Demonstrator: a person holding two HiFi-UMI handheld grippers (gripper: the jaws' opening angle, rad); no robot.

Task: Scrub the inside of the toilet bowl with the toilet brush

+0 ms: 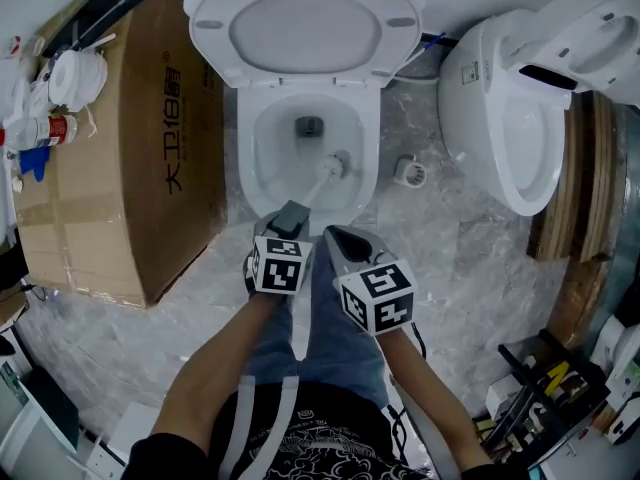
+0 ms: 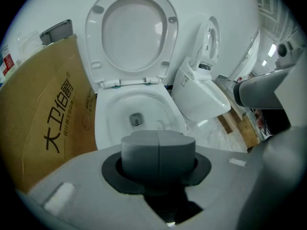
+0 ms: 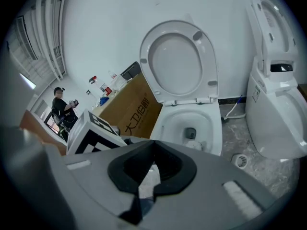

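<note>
Above the marble floor (image 1: 470, 258), my left gripper (image 1: 291, 218) pinches the brush (image 1: 325, 173) in the bowl (image 1: 264, 156), apparently mid-scrub; right gripper (image 1: 345, 240) jaws pressed together, empty; next, sweep its wall.

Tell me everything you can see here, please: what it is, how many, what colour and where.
toilet: one, white, centre, seat raised
toilet brush: one, white with grey grip, head down in the bowl
second toilet: one, white, right of the first
cardboard box: one, brown, left of the toilet
bottles and containers: several, mostly white, at the box's left side
round fitting: one, white, on the floor between the toilets
floor: grey, marbled
tools: several, yellow and black, lower right
bystander: one, dark clothes, far background
jeans: blue, the person's legs
left gripper: grey, shut on the brush's grip
right gripper: grey, shut, empty
</note>
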